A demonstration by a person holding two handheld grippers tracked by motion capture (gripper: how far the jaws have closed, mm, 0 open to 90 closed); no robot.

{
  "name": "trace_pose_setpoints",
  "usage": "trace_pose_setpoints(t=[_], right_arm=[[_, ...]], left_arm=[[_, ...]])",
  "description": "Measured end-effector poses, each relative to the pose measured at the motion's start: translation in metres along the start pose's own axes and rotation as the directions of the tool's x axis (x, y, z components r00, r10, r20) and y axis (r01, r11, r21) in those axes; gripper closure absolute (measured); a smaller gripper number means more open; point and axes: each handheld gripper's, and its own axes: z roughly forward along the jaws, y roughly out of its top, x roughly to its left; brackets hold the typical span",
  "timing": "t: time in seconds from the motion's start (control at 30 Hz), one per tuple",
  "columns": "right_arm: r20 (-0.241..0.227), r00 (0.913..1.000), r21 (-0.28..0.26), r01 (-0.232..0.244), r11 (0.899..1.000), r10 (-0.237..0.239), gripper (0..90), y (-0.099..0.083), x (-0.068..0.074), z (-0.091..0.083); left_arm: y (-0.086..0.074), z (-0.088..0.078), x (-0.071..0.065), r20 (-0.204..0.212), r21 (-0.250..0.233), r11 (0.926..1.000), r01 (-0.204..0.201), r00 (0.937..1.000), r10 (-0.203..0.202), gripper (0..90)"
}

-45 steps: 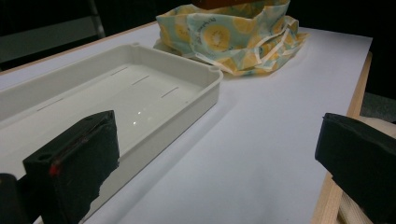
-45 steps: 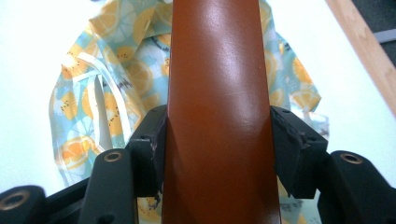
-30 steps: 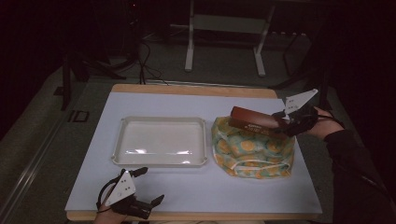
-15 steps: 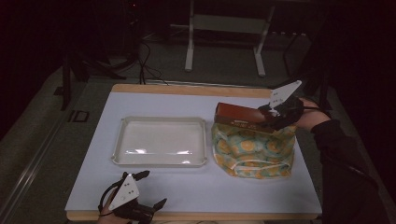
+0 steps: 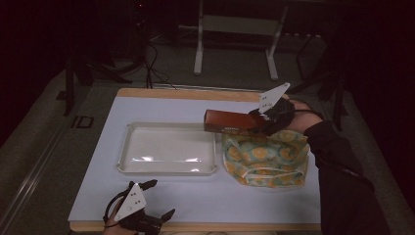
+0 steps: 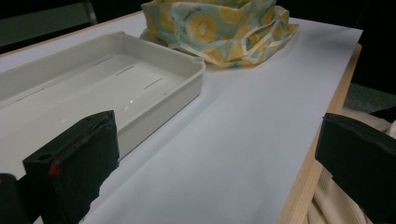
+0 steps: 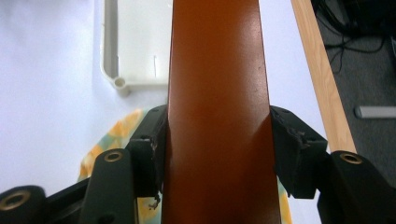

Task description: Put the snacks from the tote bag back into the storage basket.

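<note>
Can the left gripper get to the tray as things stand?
Probably yes. The left gripper sits open at the table's near edge, and only bare table lies between it and the tray. The box is held farther right.

On the table (image 5: 195,205), the tray (image 5: 167,148) lies left of centre, with the cloth bag (image 5: 266,155) just beside it on the right. The box (image 5: 230,122) hangs above the bag's far edge, reaching over the tray's far right corner, clamped at its right end by the right gripper (image 5: 259,120). The left gripper (image 5: 157,198) sits at the near edge, in front of the tray, jaws apart.
</note>
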Motion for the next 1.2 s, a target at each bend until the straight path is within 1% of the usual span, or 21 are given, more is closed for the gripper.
trace_pose_setpoints(t=[0.23,0.37,0.4,0.5,0.57,0.7,0.73,0.77,0.83,0.93,0.97,1.2], right_arm=[[-0.026,0.9988,-0.031,0.040,0.999,-0.041,42.8,0.020,0.004,0.020],[-0.054,0.9967,-0.035,0.057,0.998,-0.059,42.9,0.029,0.007,0.032],[-0.062,0.9956,-0.033,0.068,0.997,-0.070,42.9,0.031,0.008,0.035],[-0.075,0.9940,-0.038,0.077,0.996,-0.079,42.9,0.038,0.010,0.043],[-0.084,0.9929,-0.050,0.080,0.996,-0.084,42.9,0.042,0.012,0.048],[-0.093,0.9903,-0.058,0.098,0.993,-0.104,42.8,0.051,0.015,0.057],[-0.095,0.9902,-0.060,0.097,0.994,-0.102,42.9,0.053,0.016,0.059],[-0.090,0.9898,-0.064,0.106,0.992,-0.111,42.9,0.055,0.017,0.061],[-0.090,0.9896,-0.078,0.106,0.991,-0.112,42.9,0.058,0.018,0.064],[-0.093,0.9872,-0.080,0.123,0.989,-0.130,42.9,0.063,0.020,0.071],[-0.098,0.9873,-0.081,0.117,0.990,-0.125,42.9,0.064,0.021,0.073],[-0.107,0.9848,-0.108,0.125,0.986,-0.136,42.9,0.073,0.024,0.089]], left_arm=[[-0.001,-0.001,0.001,0.000,0.000,1.0000,0.001,1.0000,-0.001,0.0],[-0.001,-0.001,0.002,-0.004,-0.004,1.0000,0.005,1.0000,-0.005,0.0],[-0.001,-0.002,0.003,-0.004,-0.002,1.0000,0.005,1.0000,-0.005,0.0],[-0.001,-0.002,0.003,-0.001,-0.005,1.0000,0.007,1.0000,-0.007,0.0],[-0.001,-0.002,0.003,-0.001,-0.008,1.0000,0.006,1.0000,-0.006,0.0],[-0.001,-0.002,0.002,0.002,-0.010,1.0000,0.001,1.0000,-0.001,0.0],[-0.001,-0.002,0.002,0.003,-0.008,1.0000,0.000,1.0000,0.000,0.0],[-0.001,-0.002,0.002,0.003,-0.005,1.0000,-0.001,1.0000,0.001,0.0],[-0.001,-0.003,0.002,0.004,-0.007,1.0000,-0.002,1.0000,0.002,0.0],[-0.001,-0.003,0.001,0.008,-0.006,1.0000,-0.004,1.0000,0.004,0.0],[-0.002,-0.003,0.001,0.009,-0.004,1.0000,-0.005,0.9999,0.005,0.0],[-0.002,-0.003,0.002,0.011,0.003,1.0000,-0.005,0.9999,0.005,0.0]])
